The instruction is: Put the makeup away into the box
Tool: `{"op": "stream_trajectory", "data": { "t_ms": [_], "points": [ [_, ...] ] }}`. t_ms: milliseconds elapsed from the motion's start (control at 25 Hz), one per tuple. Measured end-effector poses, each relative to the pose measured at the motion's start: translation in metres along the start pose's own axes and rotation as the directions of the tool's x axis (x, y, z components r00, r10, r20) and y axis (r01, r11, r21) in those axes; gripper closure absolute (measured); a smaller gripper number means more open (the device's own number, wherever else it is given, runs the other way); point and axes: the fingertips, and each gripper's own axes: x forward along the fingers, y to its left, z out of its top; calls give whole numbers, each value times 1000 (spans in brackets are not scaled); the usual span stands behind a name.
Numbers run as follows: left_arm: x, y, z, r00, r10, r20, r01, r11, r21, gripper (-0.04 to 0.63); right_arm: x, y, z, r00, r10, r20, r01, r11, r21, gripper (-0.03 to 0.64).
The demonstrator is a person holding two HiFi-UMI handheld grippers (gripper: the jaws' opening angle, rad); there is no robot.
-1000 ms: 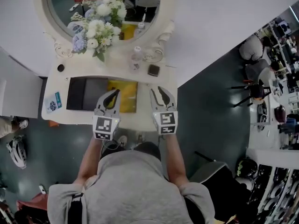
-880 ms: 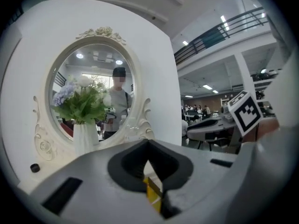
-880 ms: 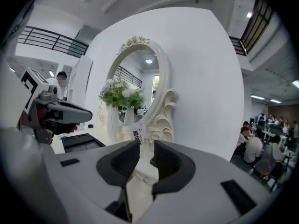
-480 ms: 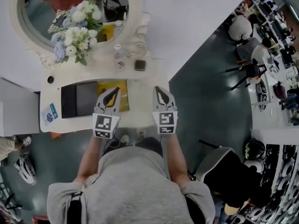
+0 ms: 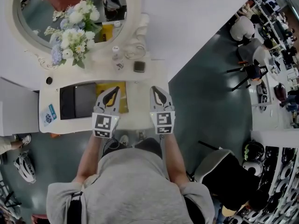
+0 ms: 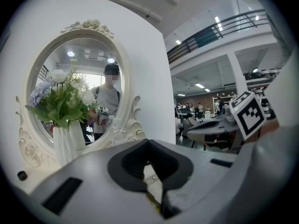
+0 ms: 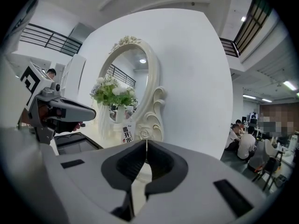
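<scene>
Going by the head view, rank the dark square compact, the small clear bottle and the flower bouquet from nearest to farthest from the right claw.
1. The dark square compact: just ahead of the right claw, slightly to its left.
2. The small clear bottle: further back and further left.
3. The flower bouquet: farthest, well off to the left at the back.

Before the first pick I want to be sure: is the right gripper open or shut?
Shut: the right gripper shows its jaws touching, with nothing between them.
</scene>
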Motion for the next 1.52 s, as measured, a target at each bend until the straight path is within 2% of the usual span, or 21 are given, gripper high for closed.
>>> {"op": "stream_trajectory", "data": {
  "t_ms": [360, 640, 840, 960, 1080, 1520],
  "points": [
    [38, 15, -10, 999, 41, -35, -42, 999, -34, 594, 54, -19, -15, 998, 57, -36, -57, 998, 6, 595],
    [64, 28, -35, 990, 94, -106, -101, 993, -68, 594, 104, -25, -40, 983, 153, -99, -150, 988, 37, 590],
    [78, 38, -53, 981, 128, -148, -142, 986, -85, 594, 141, -17, -65, 953, 248, -172, -239, 968, 72, 386],
    [81, 43, -62, 974, 148, -169, -166, 982, -95, 594, 160, -14, -80, 934, 284, -217, -275, 959, 72, 311],
    [82, 48, -71, 968, 164, -190, -186, 977, -107, 594, 176, -13, -93, 918, 302, -257, -292, 953, 75, 279],
    [80, 55, -86, 951, 209, -227, -242, 962, -124, 595, 207, -8, -113, 883, 339, -324, -337, 939, 66, 247]
  ]
}}
